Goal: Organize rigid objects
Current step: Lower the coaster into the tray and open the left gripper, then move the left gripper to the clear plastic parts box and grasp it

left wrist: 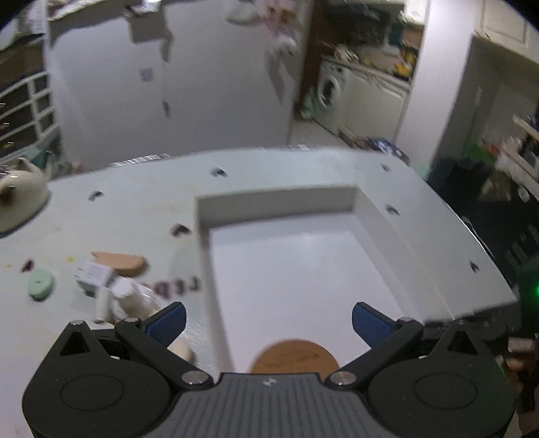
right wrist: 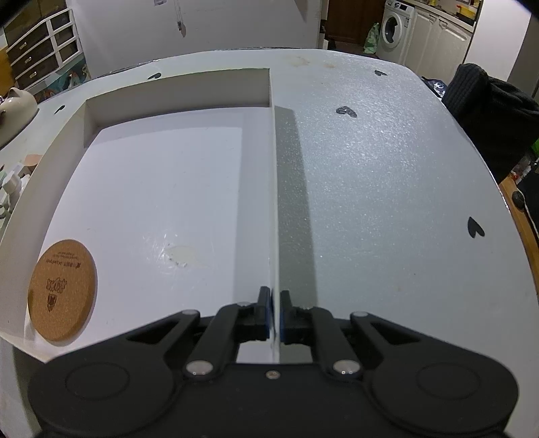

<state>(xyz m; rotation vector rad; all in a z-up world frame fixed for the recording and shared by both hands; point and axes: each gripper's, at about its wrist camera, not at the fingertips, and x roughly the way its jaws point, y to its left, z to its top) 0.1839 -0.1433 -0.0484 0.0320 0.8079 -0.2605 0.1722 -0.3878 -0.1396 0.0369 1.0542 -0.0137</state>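
Washing machine (right wrist: 394, 21), drawer unit (right wrist: 40, 47), perhaps a teapot (left wrist: 17, 188)

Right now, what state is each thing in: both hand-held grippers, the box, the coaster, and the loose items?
Left hand-held gripper: open, empty, above the box.
Right hand-held gripper: shut on the box wall.
White box: upright, open-topped, on the table.
Cork coaster: flat inside the box, near a corner.
Green disc, small white carton: outside the box, on the table.

I see the tray (right wrist: 175, 91) on the table (right wrist: 387, 175), the round coaster (right wrist: 62, 286) lying inside its near left corner, and a second coaster (left wrist: 123, 261), small box (left wrist: 94, 274) and disc (left wrist: 41, 283) left of it.
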